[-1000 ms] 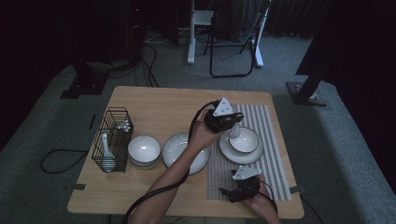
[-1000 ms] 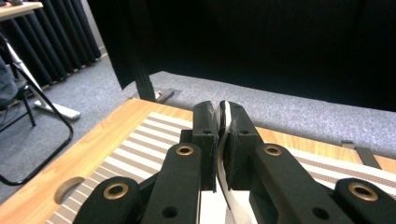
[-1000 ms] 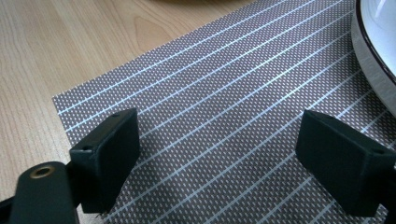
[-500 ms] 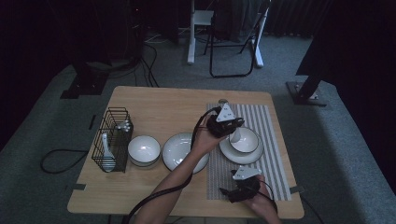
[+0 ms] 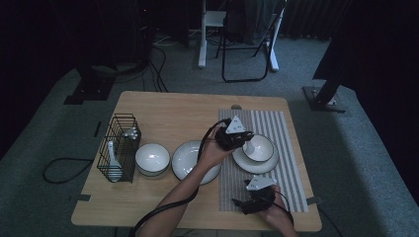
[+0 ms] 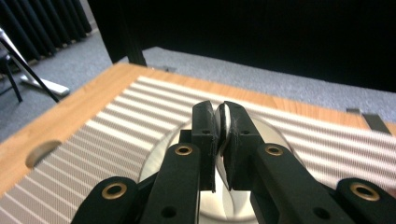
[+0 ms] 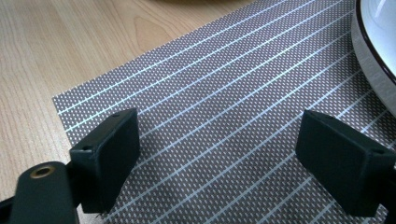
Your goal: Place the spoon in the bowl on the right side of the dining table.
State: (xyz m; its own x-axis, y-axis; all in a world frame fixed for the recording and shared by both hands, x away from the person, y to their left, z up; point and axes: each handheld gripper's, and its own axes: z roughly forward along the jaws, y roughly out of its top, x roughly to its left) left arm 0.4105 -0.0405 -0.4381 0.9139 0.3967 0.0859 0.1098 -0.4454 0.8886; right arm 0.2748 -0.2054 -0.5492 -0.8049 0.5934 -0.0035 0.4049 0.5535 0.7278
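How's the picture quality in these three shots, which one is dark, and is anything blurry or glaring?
High view: dim overall, the room beyond the table nearly black. Left gripper view: brighter; the near fingers look soft, the striped mat smears toward the right edge, and the top is black. Right gripper view: evenly lit, with a crisp mat weave and mild glare on the white dish rim.

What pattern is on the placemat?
Grey weave with thin pale stripes on the placemat; clearest in the right gripper view.

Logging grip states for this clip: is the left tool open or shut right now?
Shut. In the left gripper view the left tool has its black pads clamped on a thin white spoon handle, above the white bowl.
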